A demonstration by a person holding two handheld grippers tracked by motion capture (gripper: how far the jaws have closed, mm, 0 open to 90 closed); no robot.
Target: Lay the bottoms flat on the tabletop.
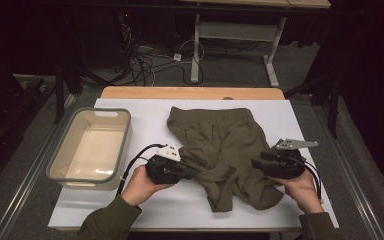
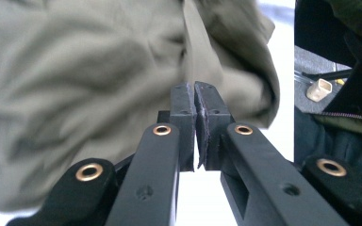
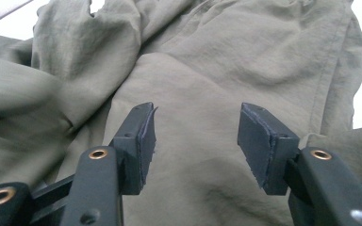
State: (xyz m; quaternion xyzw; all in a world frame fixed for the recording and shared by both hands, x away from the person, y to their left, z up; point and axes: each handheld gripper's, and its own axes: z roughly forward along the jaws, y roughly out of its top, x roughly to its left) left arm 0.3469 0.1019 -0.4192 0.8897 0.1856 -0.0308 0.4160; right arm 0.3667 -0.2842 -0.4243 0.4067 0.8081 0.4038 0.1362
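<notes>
A pair of olive-green fabric shorts (image 1: 225,150) is spread, rumpled, across the middle of the white table top (image 1: 145,112), waistband at the far side. The left gripper (image 1: 192,171) is set at the near-left edge of the cloth; in the left gripper view its jaws are seen pressed together (image 2: 194,117), though whether any fabric is pinched between the pads cannot be told. The right gripper (image 1: 256,163) is held over the near-right leg of the garment, its jaws about half apart (image 3: 195,141), nothing clamped, cloth lying beneath the gap. A clear plastic bin with a grey rim (image 1: 91,148) is parked at the left, well apart from the shorts.
</notes>
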